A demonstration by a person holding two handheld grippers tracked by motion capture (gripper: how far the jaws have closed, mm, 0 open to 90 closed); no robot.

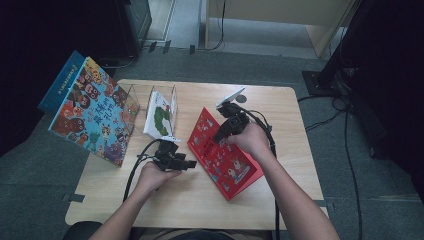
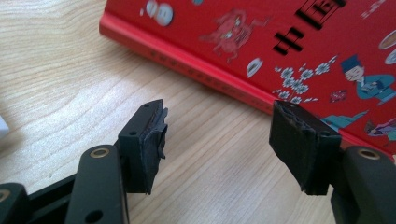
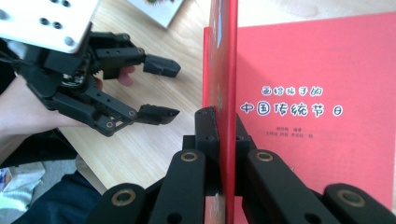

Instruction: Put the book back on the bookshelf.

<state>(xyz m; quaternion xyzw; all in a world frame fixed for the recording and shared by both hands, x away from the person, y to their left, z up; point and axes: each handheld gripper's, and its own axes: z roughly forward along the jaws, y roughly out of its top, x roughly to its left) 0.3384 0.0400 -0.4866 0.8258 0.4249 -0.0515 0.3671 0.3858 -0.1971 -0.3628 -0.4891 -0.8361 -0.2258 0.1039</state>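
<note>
A red picture book (image 1: 227, 162) lies on the wooden table (image 1: 200, 200), right of centre. My right gripper (image 1: 219, 137) is shut on the book's front cover (image 3: 227, 70) and holds it lifted on edge, so the red inside page (image 3: 322, 93) with white characters shows. In the right gripper view the jaws (image 3: 227, 128) clamp the thin cover from both sides. My left gripper (image 1: 191, 162) stands open just left of the book, low over the table. Its own view shows the open gripper (image 2: 219, 140) with nothing between its fingers, facing the book's red edge (image 2: 210, 70).
A clear book stand (image 1: 150, 92) at the table's back left holds a white book with a green caterpillar (image 1: 160, 115). A large colourful book (image 1: 95, 112) leans at the left edge, with a blue one (image 1: 60, 80) behind it. Cables trail from both grippers.
</note>
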